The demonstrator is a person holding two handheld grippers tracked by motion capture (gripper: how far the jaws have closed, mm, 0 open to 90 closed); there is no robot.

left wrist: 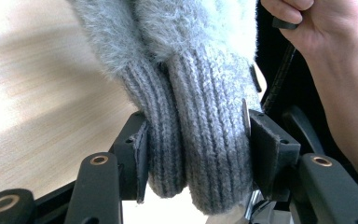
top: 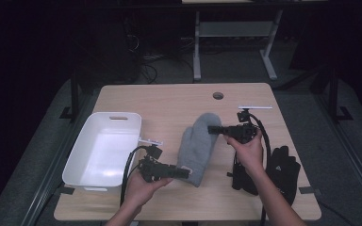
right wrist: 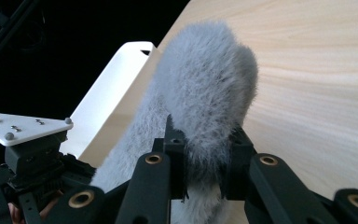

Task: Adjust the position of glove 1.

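A pair of fuzzy grey mittens [top: 197,146] is held over the middle of the wooden table [top: 169,101], stretched between both grippers. My left gripper [top: 185,173] is shut on the ribbed cuffs at the near end. In the left gripper view the two cuffs [left wrist: 200,116] lie side by side between the pads [left wrist: 142,154]. My right gripper [top: 211,129] is shut on the fluffy fingertip end at the far side. In the right gripper view its jaws pinch the soft tip of the mittens [right wrist: 205,79], and the left gripper [right wrist: 28,158] shows at lower left.
A white plastic tub [top: 82,169] stands empty at the table's left; its rim [right wrist: 112,88] shows beyond the mittens. Black gloves [top: 283,169] lie at the right near the front edge. A cable hole [top: 218,95] sits at the table's back. The person's right hand [left wrist: 335,60] is close by.
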